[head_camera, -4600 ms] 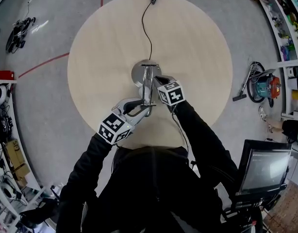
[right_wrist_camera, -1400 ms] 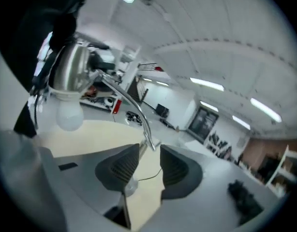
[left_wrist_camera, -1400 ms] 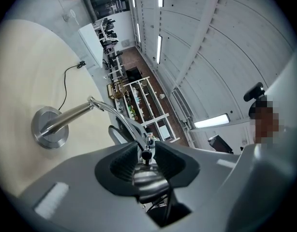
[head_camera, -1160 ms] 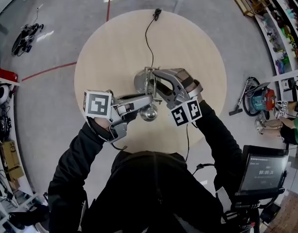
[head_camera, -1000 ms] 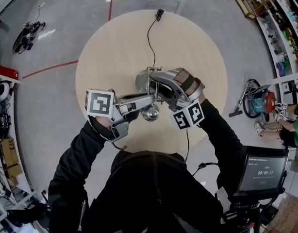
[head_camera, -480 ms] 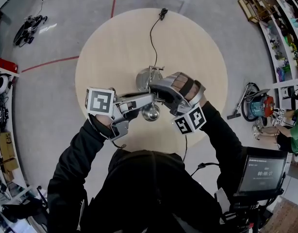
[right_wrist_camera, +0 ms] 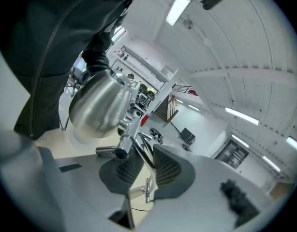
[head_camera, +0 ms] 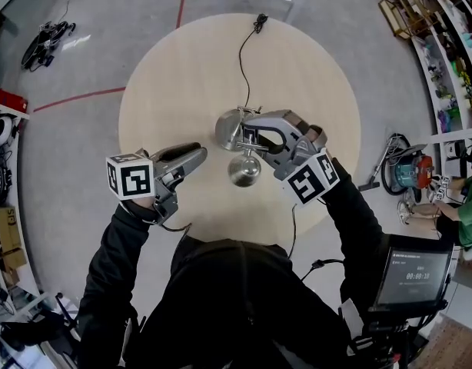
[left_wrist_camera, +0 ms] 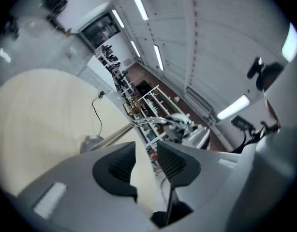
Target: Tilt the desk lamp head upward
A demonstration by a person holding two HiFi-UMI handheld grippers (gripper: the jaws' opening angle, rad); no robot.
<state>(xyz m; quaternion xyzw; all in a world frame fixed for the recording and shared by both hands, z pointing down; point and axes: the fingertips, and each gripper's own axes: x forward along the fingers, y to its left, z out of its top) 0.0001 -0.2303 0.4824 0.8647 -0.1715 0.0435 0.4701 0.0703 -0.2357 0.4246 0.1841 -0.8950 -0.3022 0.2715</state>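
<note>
The chrome desk lamp stands mid-table on its round base (head_camera: 228,129), its dome head (head_camera: 244,171) hanging toward me from the thin rod arm (head_camera: 249,126). My right gripper (head_camera: 257,133) is shut on that arm; in the right gripper view the rods (right_wrist_camera: 141,151) run between the pads of my right gripper (right_wrist_camera: 144,166), with the head (right_wrist_camera: 102,105) just beyond. My left gripper (head_camera: 196,157) sits left of the head, apart from it. Its jaws are opening with nothing between them, and from the left gripper (left_wrist_camera: 146,161) the lamp base (left_wrist_camera: 92,141) shows ahead.
The lamp's black cable (head_camera: 240,60) runs to the far edge of the round wooden table (head_camera: 174,75). On the floor to the right stand a vacuum cleaner (head_camera: 401,171) and a monitor (head_camera: 413,271). Shelves (head_camera: 443,37) line the right wall.
My left gripper has let go near the lamp head and drawn back to the left. The right gripper stays on the lamp arm.
</note>
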